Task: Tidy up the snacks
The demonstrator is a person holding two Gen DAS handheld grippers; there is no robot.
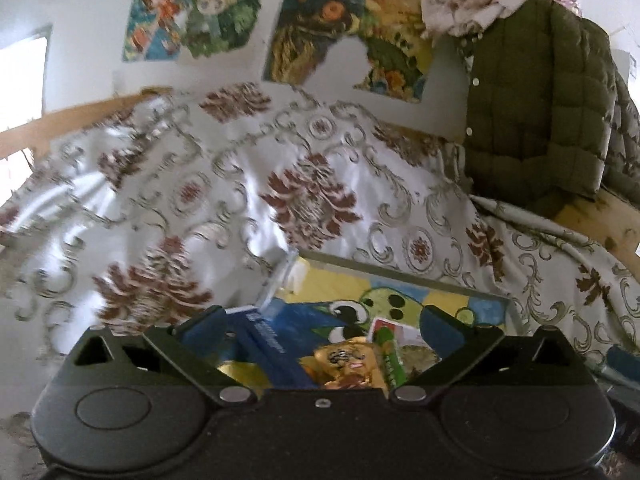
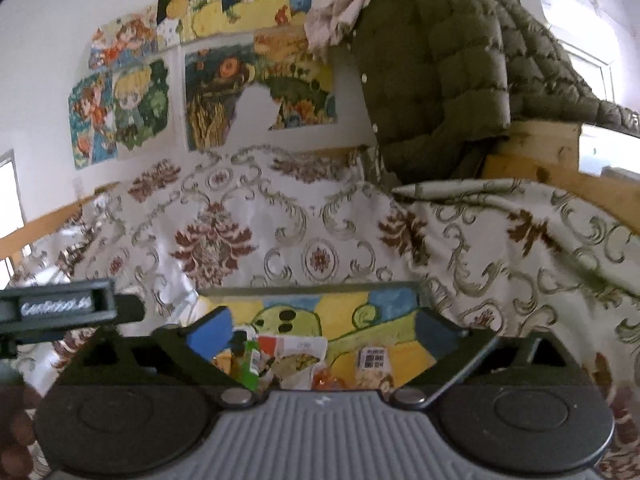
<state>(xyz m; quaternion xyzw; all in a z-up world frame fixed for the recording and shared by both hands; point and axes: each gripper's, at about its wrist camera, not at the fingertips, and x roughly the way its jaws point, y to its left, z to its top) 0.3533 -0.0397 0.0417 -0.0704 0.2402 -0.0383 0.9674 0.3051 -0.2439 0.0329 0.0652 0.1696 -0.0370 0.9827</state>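
Note:
Snacks lie on a painted board (image 1: 320, 288) under glass, close below both grippers. In the left wrist view I see a blue box (image 1: 264, 344), a gold wrapped snack (image 1: 348, 364) and a green stick pack (image 1: 390, 356). My left gripper (image 1: 320, 328) is open and empty above them. In the right wrist view the green stick pack (image 2: 250, 362), a white packet with a food picture (image 2: 298, 356) and a packet with a barcode label (image 2: 374, 360) lie on the painted board (image 2: 360, 304). My right gripper (image 2: 324, 330) is open and empty.
A floral patterned cloth (image 1: 240, 184) covers the bed behind the board. A green quilted jacket (image 1: 540, 112) hangs at the right over a wooden frame (image 2: 536, 144). Paintings (image 1: 344, 40) hang on the wall. The left gripper's body (image 2: 60, 308) shows at the left of the right wrist view.

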